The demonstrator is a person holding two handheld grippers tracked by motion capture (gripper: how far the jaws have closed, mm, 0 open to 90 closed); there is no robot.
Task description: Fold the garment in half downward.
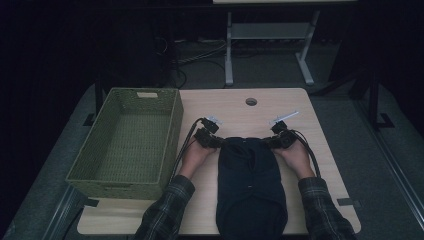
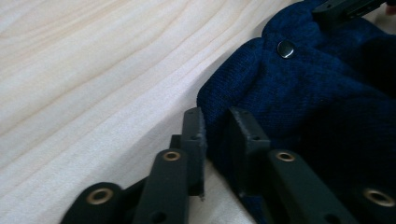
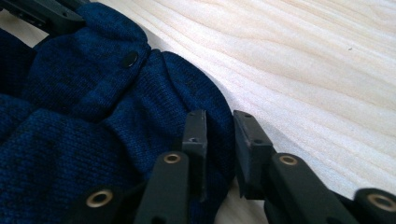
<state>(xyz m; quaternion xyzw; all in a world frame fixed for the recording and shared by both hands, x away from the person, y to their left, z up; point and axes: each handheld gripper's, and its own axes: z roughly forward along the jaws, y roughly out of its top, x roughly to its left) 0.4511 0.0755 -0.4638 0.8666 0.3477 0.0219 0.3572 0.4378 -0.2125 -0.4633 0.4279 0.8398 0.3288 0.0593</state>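
Observation:
A dark blue knitted garment (image 1: 250, 185) lies lengthwise on the pale wooden table (image 1: 300, 107), its far end bunched between both grippers. My left gripper (image 1: 215, 141) holds the far left corner, where the jaws (image 2: 217, 119) stand close together with a fold of the blue knit (image 2: 317, 93) pinched between them. At the far right corner my right gripper (image 1: 271, 142) does the same, jaws (image 3: 219, 120) closed on a roll of the fabric (image 3: 70, 140). A small dark snap button (image 2: 286, 48) (image 3: 130, 59) sits on the bunched edge between the two grips.
A green woven basket (image 1: 173, 131) with nothing in it stands at the table's left, close to my left hand. A round cable hole (image 1: 251, 101) lies in the bare wood beyond the grippers. A metal table frame (image 1: 270, 45) stands on the floor behind.

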